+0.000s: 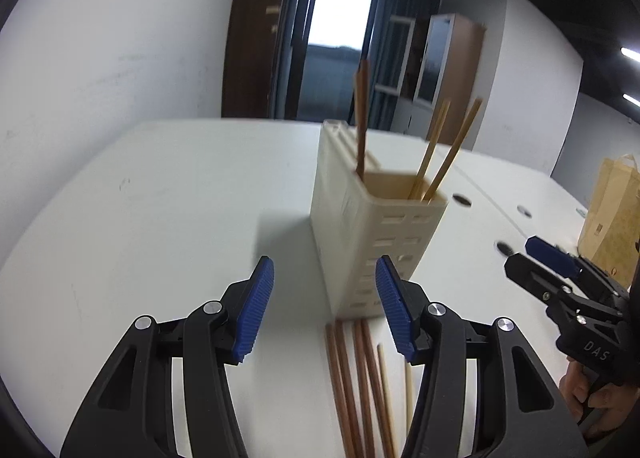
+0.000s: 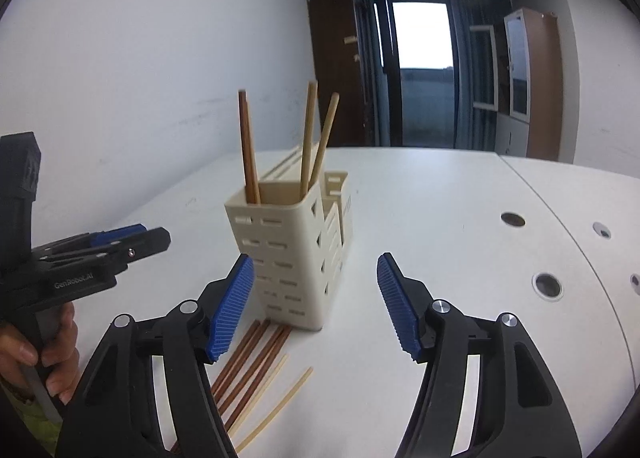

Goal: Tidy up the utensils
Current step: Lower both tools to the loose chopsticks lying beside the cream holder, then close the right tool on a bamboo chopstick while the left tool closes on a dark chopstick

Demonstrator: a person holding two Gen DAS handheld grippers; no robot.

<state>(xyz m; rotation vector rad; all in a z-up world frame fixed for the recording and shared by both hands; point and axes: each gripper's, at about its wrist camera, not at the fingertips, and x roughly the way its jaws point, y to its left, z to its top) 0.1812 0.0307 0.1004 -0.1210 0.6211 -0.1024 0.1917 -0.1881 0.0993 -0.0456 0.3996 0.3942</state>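
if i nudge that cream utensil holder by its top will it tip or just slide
The utensil holder is tall on a narrow base, so a high push would likely tip it. Its slotted plastic walls look light, and only three chopsticks weigh it down. A low push probably slides it across the smooth white table.

Holder (image 2: 296, 258) blocks centre; loose chopsticks (image 2: 256, 362) before it; table (image 2: 460, 218) right free

Left gripper (image 1: 325, 308) hangs open over loose chopsticks (image 1: 360, 386) on the table (image 1: 160, 218), cream holder (image 1: 372, 226) just ahead.
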